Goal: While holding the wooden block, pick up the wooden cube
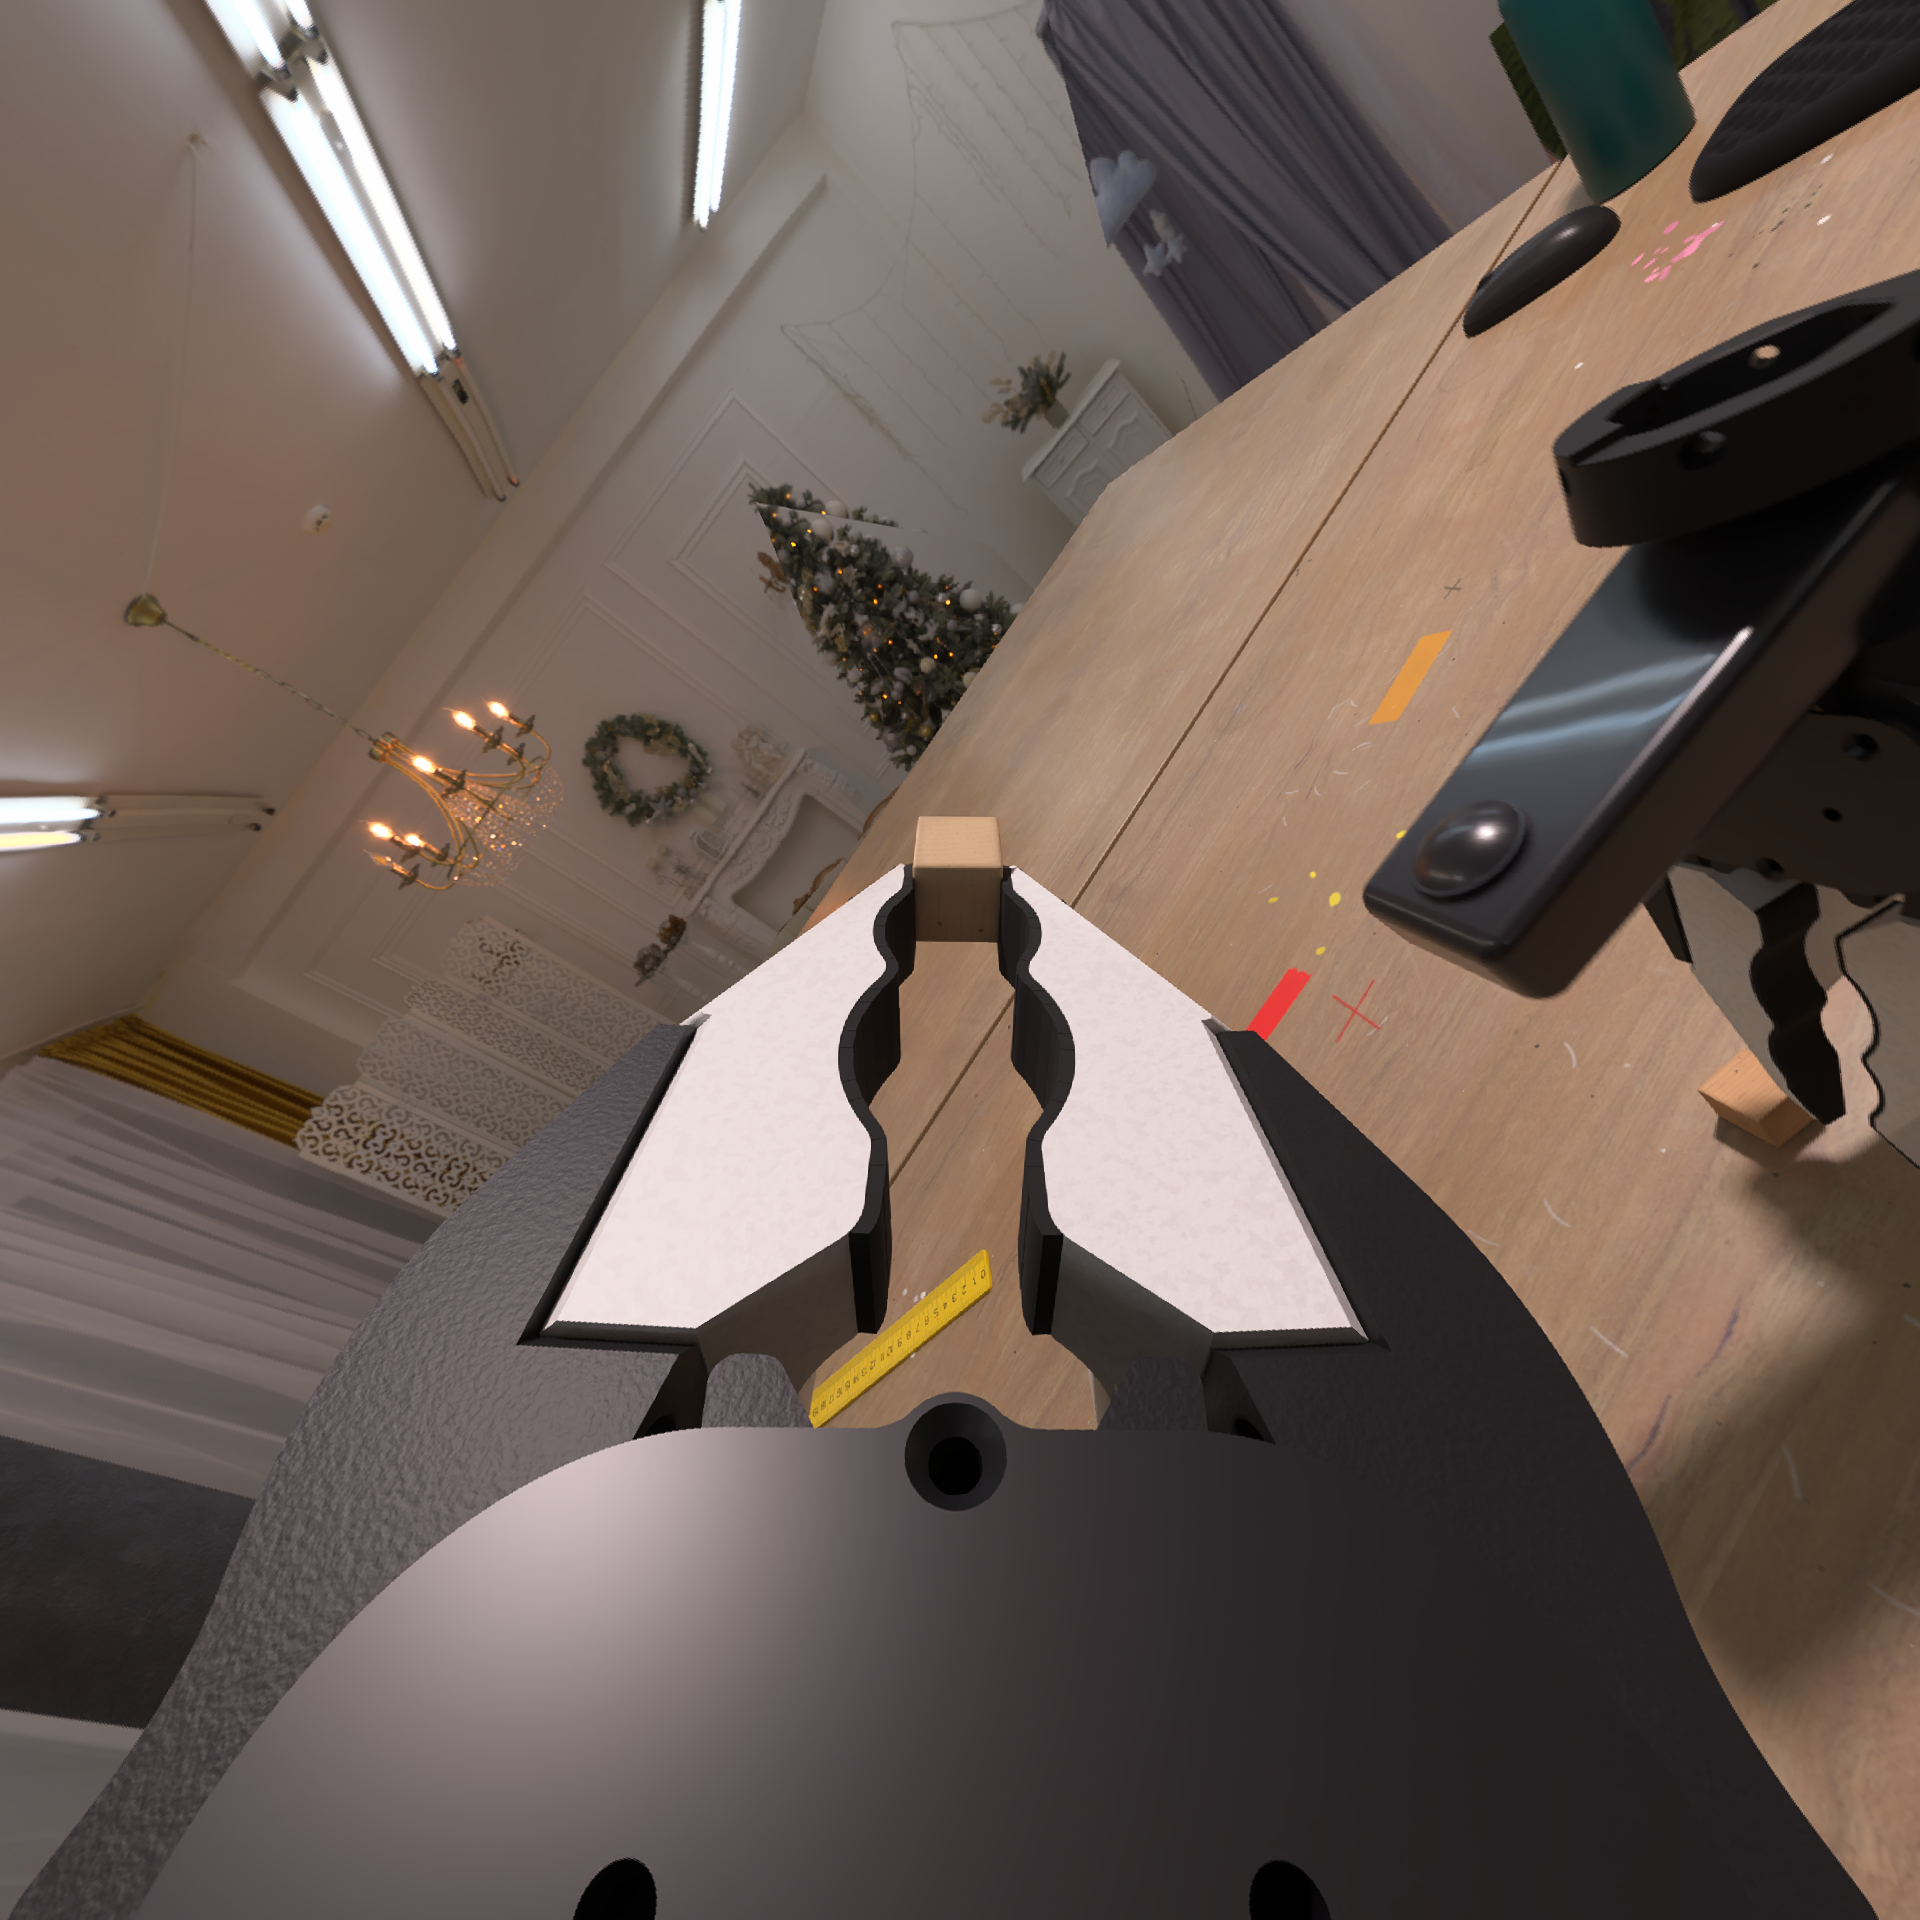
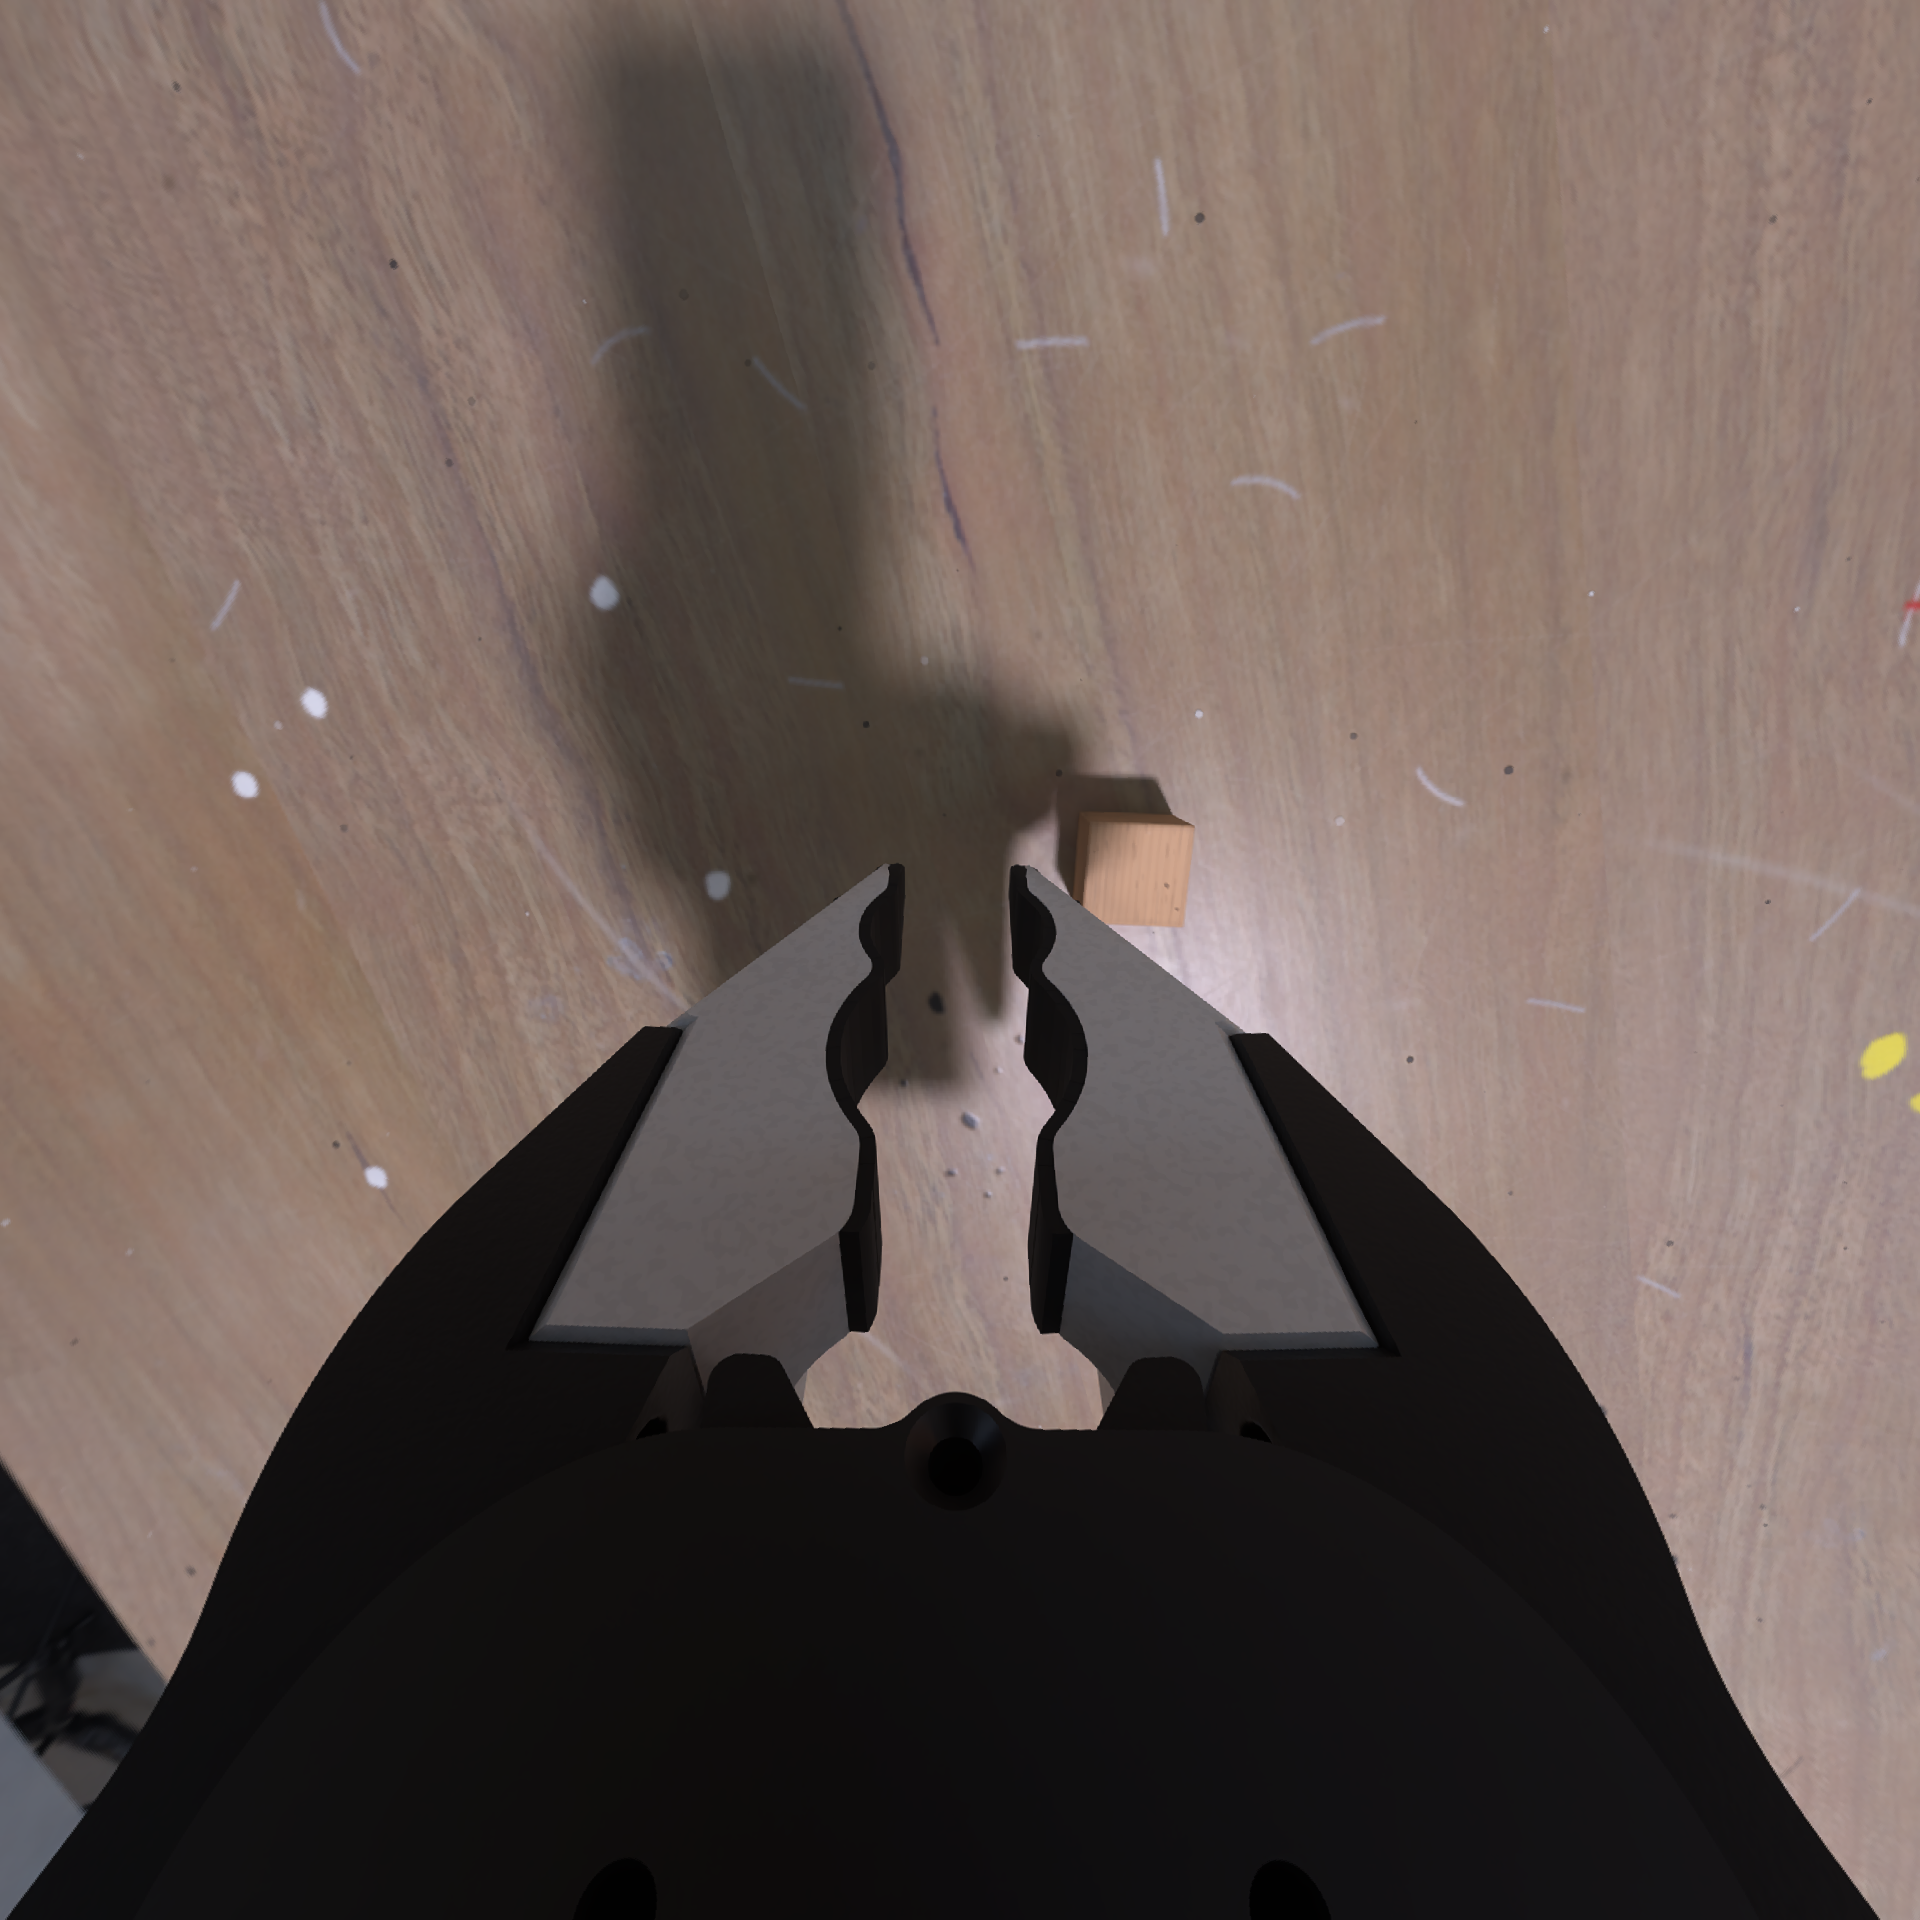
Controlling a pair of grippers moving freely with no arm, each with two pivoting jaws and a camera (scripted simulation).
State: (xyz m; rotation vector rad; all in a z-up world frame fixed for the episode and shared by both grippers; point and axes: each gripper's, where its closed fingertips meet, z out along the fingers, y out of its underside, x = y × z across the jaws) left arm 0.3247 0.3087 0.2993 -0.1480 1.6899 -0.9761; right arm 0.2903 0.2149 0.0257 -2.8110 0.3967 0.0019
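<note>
The left gripper (image 1: 957,883) is clenched on a pale rectangular wooden block (image 1: 956,878), pinched at the fingertips and lifted off the scuffed wooden table (image 1: 1195,665). The block's long axis appears to run forward, out past the tips. The small tan wooden cube (image 2: 1135,868) sits flat on the table, one corner turned toward the right gripper (image 2: 957,894), whose jaws stand parted and empty — the cube lies just outside its right fingertip (image 2: 1034,896), not between the fingers. Bare tabletop surrounds the cube on every side. In the left wrist view the cube (image 1: 1756,1112) peeks out beneath the right gripper, well apart from a yellow ruler (image 1: 904,1335).
</note>
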